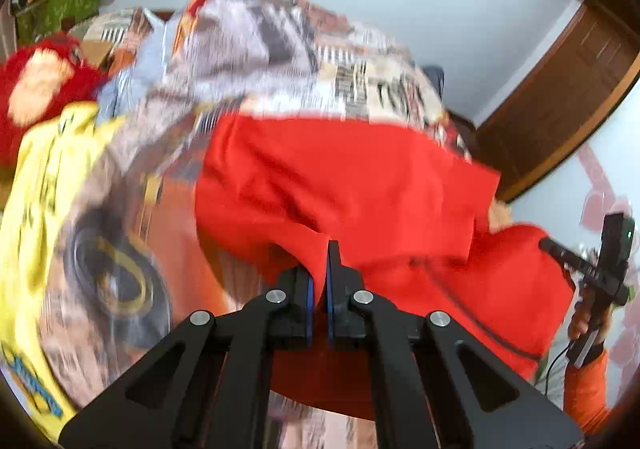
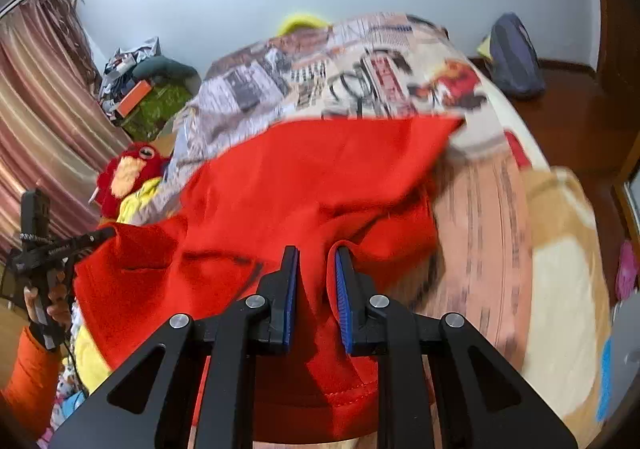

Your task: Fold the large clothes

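Fabric fills both views: we see a red garment (image 1: 352, 185) draped across a bed with a printed cover (image 1: 280, 49). Our left tongs (image 1: 319, 281) are clenched on a fold of the red cloth, blue pads pressed tight against it. Our right tongs (image 2: 316, 289) grasp another bunched edge of the same garment (image 2: 320, 177) — the hem hangs between their pads. A yellow garment (image 1: 40, 177) and a red plush toy (image 1: 44, 85) lie at the bed's left side. The picture is blurred.
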Motion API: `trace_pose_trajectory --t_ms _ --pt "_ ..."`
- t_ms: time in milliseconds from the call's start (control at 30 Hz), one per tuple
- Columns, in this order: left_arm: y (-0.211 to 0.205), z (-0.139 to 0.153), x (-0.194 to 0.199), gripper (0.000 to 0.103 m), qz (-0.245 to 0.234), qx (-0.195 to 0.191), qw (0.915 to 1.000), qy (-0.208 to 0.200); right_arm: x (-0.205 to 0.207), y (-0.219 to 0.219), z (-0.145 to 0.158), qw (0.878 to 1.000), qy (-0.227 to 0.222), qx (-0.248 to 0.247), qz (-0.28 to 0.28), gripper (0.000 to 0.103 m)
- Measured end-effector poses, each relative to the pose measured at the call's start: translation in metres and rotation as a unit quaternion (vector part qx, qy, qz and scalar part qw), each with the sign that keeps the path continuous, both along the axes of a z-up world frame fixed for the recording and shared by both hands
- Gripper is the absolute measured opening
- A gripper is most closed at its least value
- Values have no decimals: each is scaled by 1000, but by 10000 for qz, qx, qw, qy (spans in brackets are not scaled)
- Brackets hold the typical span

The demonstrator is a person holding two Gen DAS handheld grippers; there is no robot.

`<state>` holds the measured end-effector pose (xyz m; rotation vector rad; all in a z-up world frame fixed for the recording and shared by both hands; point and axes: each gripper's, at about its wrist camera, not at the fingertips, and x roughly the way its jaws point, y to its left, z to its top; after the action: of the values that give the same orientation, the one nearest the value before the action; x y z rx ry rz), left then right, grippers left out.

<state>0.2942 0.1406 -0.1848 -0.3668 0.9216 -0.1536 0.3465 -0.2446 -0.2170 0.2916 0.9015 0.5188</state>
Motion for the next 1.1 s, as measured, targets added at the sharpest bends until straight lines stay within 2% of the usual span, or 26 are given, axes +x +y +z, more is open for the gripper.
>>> trace_pose_trajectory --t_ms 133,267,367,467,533,567,600,667,767,867,900,967,1000,1033,1100 --pt "12 14 46 3 275 63 9993 -235 41 5 10 9998 -167 -9 -103 15" --pt "28 -5 93 3 645 62 9978 -134 89 4 10 9991 -192 -71 -376 4" --pt "35 -36 132 3 829 146 9963 175 122 6 2 9978 -177 -256 -592 3" --pt "35 -85 166 3 942 412 9928 622 148 10 -18 9949 -104 -655 -756 3" --pt "37 -116 180 4 991 458 9896 941 157 8 -29 9918 -89 -868 -931 3" --pt "39 -126 182 4 993 378 9885 1074 159 6 -30 9907 -105 -921 -996 3" --pt "44 -143 188 4 1015 131 9863 1293 160 1 -34 9883 -140 -985 -1158 3" --pt "51 -153 190 5 1041 -178 9851 1360 162 -7 -35 9842 -173 -1108 -1373 3" --pt "50 -141 187 5 881 -4 9885 1232 155 -11 -31 9830 -282 -1270 -1296 3" --pt "44 -107 175 5 668 430 9922 956 142 -7 -24 9853 -373 -1313 -1022 3" --pt "44 -93 170 9 677 496 9931 817 138 -5 -23 9857 -385 -1334 -951 3" --pt "48 -65 156 27 806 605 9940 433 129 -1 -21 9874 -368 -1322 -786 3" --pt "51 -54 150 43 878 651 9936 274 127 1 -22 9886 -323 -1279 -723 4" --pt "54 -41 140 50 964 726 9927 79 123 3 -23 9906 -227 -1191 -632 4" --pt "57 -29 129 51 985 855 9914 -55 118 7 -27 9940 -62 -993 -456 5"
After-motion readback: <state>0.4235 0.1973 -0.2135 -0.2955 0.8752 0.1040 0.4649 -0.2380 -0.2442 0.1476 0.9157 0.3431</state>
